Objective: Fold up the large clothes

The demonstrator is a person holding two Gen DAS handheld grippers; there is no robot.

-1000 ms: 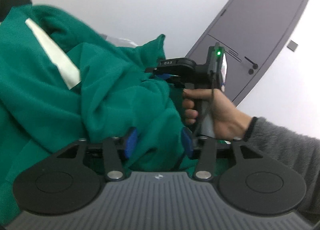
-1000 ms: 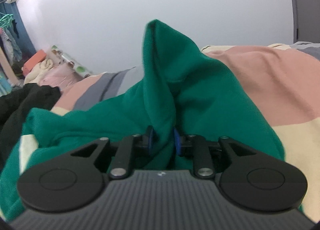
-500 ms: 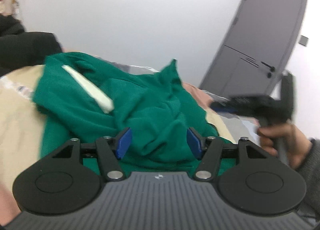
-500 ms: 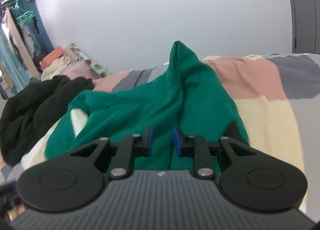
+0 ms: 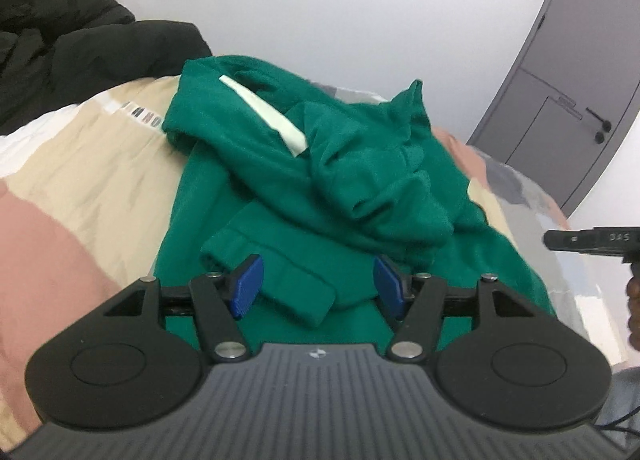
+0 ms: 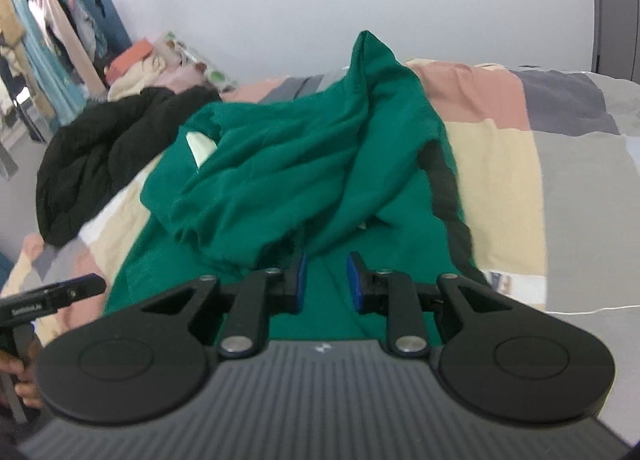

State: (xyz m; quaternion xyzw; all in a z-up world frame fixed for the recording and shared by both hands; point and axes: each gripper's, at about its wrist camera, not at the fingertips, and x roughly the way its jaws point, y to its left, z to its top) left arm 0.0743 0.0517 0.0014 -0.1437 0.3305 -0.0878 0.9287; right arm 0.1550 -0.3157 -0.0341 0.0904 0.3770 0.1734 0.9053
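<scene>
A large green garment (image 5: pixel 360 188) with a white stripe (image 5: pixel 264 116) lies crumpled on the bed; one fold stands up in a peak (image 6: pixel 368 56). My left gripper (image 5: pixel 318 286) hovers open over its near hem, pads wide apart and nothing between them. My right gripper (image 6: pixel 327 282) is held back from the garment's near edge, its pads a narrow gap apart, with only cloth lying below showing through the gap. Each gripper appears in the other's view: the right gripper (image 5: pixel 592 238) at the right edge, the left gripper (image 6: pixel 60 292) at the left.
The bed has a patchwork quilt (image 6: pixel 520 148) in pink, cream and grey. A black coat (image 6: pixel 100 148) is piled at its far left. A grey door (image 5: pixel 560 80) stands at the right, hanging clothes (image 6: pixel 48 40) at the far left.
Both grippers have drawn back from the garment. The right gripper let go of the green fold it held. The left jaws widened. The garment now lies in a heap.
</scene>
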